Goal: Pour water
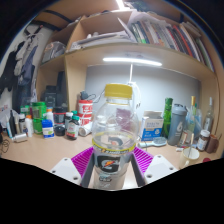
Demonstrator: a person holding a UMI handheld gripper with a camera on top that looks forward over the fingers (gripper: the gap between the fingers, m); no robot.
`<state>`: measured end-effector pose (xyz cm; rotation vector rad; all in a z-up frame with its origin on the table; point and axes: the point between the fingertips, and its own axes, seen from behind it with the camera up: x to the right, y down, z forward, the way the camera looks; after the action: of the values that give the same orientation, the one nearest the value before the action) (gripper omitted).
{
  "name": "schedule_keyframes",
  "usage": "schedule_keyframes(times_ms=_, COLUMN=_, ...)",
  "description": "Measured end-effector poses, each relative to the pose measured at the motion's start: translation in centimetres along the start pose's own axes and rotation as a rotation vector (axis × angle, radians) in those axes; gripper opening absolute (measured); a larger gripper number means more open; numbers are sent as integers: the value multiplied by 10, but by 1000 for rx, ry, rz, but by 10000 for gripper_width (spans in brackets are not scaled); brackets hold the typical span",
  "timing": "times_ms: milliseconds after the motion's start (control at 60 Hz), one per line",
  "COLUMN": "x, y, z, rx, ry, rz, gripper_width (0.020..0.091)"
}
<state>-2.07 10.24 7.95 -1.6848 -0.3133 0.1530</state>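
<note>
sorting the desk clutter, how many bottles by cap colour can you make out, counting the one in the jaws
yellow cap: 1, Gatorade bottle, clear, gripped between the jaws
blue cap: 1, small bottle
red cap: 1, jar
total: 3; the rest is too blurred to count

Books [160,32] on shelf; jars [62,118] crowd the desk [40,152].

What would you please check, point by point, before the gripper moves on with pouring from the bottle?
1. Gatorade bottle stands upright between the pink pads: ok.
2. Gripper firmly pressed on the bottle at both sides: cannot tell.
3. Yellow cap off for pouring: not ok, it is on.
4. Receiving cup or glass identified: cannot tell.
5. Clear path: not ok, containers crowd the desk behind.
</note>
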Motion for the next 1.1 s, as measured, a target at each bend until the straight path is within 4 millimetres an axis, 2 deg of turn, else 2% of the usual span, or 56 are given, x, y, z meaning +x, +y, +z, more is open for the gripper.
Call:
schedule_keyframes(times_ms=200, x=6, y=-1, z=4, rx=28, ry=27, rz=30, gripper_width=525)
schedule_keyframes(times_ms=217, x=6, y=-1, z=5, rx=29, ry=26, rz=25, gripper_width=497)
schedule_keyframes(times_ms=250, x=6, y=-1, z=5, rx=27, ry=24, rz=29, gripper_width=497)
schedule_keyframes(times_ms=267, x=6, y=0, z=6, rx=26, ry=21, rz=32, gripper_width=468)
schedule_keyframes(times_ms=433, x=7, y=1, z=10, rx=12, ry=5, rz=35, gripper_width=454)
schedule_keyframes(times_ms=533, x=-2, y=-6, z=14, rx=-11, ry=-58, rz=92, gripper_width=453)
schedule_keyframes(times_ms=583, x=7, y=-23, z=14, rx=16, ry=-79, rz=188, gripper_width=453)
schedule_keyframes(times_ms=717, x=64, y=-81, z=8, rx=120, ry=-40, rz=531, gripper_width=453)
schedule_keyframes(times_ms=800, x=99, y=-98, z=1, rx=166, ry=-76, rz=812, gripper_width=452)
schedule_keyframes(times_ms=900, x=137, y=-101, z=-7, rx=178, ry=-132, rz=1171, gripper_width=452)
schedule_keyframes(times_ms=1000, x=155, y=-103, z=-13, rx=180, ry=-232, rz=1504, gripper_width=450)
schedule_keyframes(times_ms=1100, x=162, y=-101, z=-19, rx=165, ry=-317, rz=1808, gripper_width=449)
